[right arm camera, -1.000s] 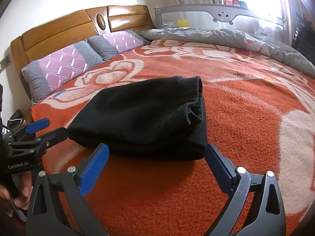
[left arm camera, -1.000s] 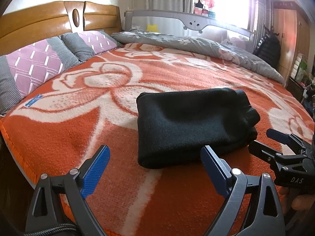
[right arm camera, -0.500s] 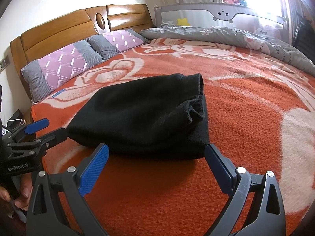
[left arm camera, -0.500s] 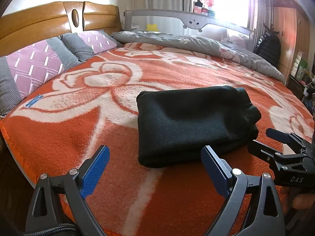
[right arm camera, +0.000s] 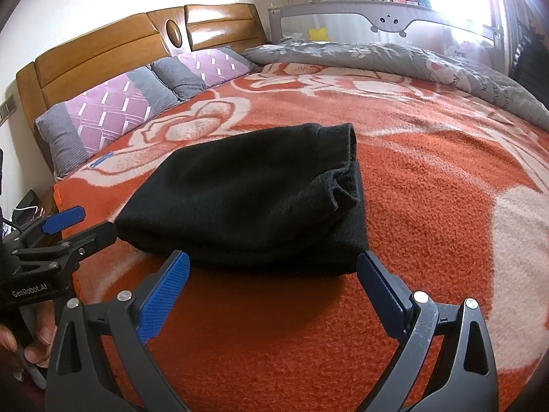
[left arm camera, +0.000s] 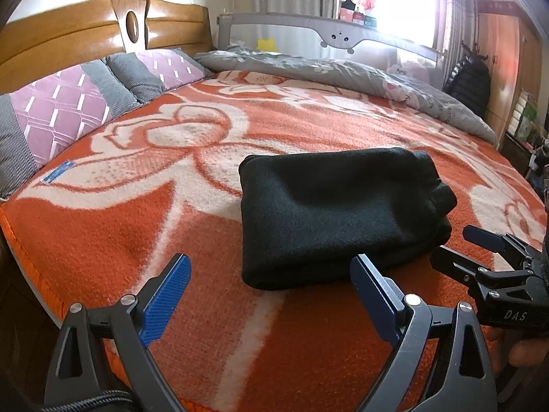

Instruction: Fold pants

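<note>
Black pants [left arm camera: 343, 216] lie folded into a thick rectangular bundle on the orange and cream blanket [left arm camera: 137, 213] of the bed, near its front edge and apart from both tools. The layers stack at the bundle's right end in the right wrist view [right arm camera: 346, 185]; how many there are cannot be counted, and the dark fabric swallows seams and waistband detail.

Left tool [left arm camera: 271, 295]: jaws spread wide, nothing between them, held short of the bundle's near edge. Only the blue pads and black finger frames show; the body is cut off at the bottom of the frame.

Right tool [right arm camera: 274, 288]: jaws likewise wide and empty, just short of the bundle's near side. In the left wrist view this tool [left arm camera: 456, 250] enters from the right edge with its tips close to the bundle's right corner; contact cannot be settled from that angle. A thumb of the holding hand is partly visible below it.

In the right wrist view the left tool [right arm camera: 85, 223] enters from the left, its lower finger tip at the bundle's left corner; touching or not is unclear.

Behind: wooden headboard [left arm camera: 103, 37], purple and grey pillows [right arm camera: 113, 113], grey quilt [left arm camera: 343, 72] along the far side. The window is overexposed, so detail there is lost.
</note>
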